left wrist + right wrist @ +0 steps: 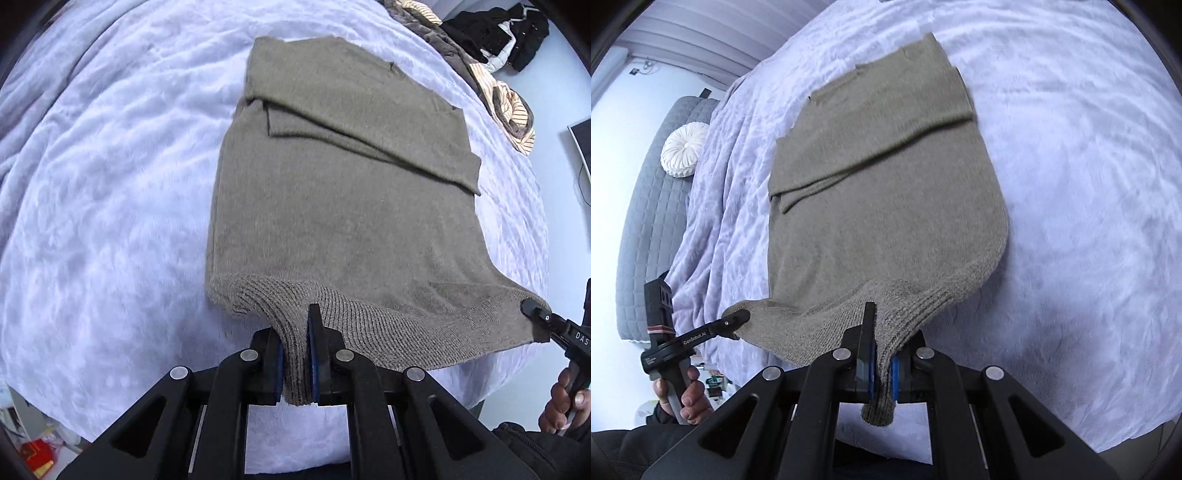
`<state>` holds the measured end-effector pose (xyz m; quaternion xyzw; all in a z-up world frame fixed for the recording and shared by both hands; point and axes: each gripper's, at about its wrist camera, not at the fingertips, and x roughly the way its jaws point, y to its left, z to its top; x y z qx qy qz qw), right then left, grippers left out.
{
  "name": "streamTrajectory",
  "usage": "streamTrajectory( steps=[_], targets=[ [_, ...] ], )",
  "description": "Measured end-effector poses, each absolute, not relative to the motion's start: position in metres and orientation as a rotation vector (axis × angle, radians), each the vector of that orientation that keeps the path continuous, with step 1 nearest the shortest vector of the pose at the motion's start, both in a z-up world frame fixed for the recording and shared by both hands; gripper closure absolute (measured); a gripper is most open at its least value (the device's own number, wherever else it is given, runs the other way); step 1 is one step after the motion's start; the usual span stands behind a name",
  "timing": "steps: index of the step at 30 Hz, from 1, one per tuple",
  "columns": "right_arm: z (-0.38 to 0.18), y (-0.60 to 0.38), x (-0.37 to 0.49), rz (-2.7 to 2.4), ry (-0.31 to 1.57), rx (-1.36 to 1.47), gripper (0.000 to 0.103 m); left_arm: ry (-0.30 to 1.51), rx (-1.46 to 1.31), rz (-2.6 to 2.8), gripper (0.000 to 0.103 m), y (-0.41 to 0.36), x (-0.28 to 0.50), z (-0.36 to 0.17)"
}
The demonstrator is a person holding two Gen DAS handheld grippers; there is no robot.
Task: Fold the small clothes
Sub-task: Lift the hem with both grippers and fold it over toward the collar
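While the grey-brown sweater (pixel 332 177) lies on the pale lilac blanket (pixel 103 184) with its sleeves folded across the body, both grippers pinch its ribbed hem (pixel 369 317): the left gripper (pixel 295 363) clamps one corner, the right gripper (pixel 882 373) the other, lifting that edge off the bed.

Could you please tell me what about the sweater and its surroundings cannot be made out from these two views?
- Sweater underside and sleeve ends: hidden by its own folds, both views.
- Hem inside the left tool and right tool: covered by pads.
- Dark clothes: too small, near the left view's edge.
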<state>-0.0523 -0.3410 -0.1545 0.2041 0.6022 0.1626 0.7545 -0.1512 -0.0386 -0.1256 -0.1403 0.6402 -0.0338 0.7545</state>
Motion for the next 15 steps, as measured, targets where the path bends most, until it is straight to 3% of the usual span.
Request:
streamTrajectory(
  steps=[9, 15],
  targets=[
    [-0.12, -0.327, -0.023, 0.269, 1.274, 0.396, 0.097, 1.339, -0.311, -0.075, 0.091, -0.027, -0.093, -0.104],
    [-0.103, -0.298, -0.002, 0.151, 1.256, 0.22, 0.097, 1.321, -0.254, -0.087, 0.091, -0.025, -0.059, -0.086]
  ],
)
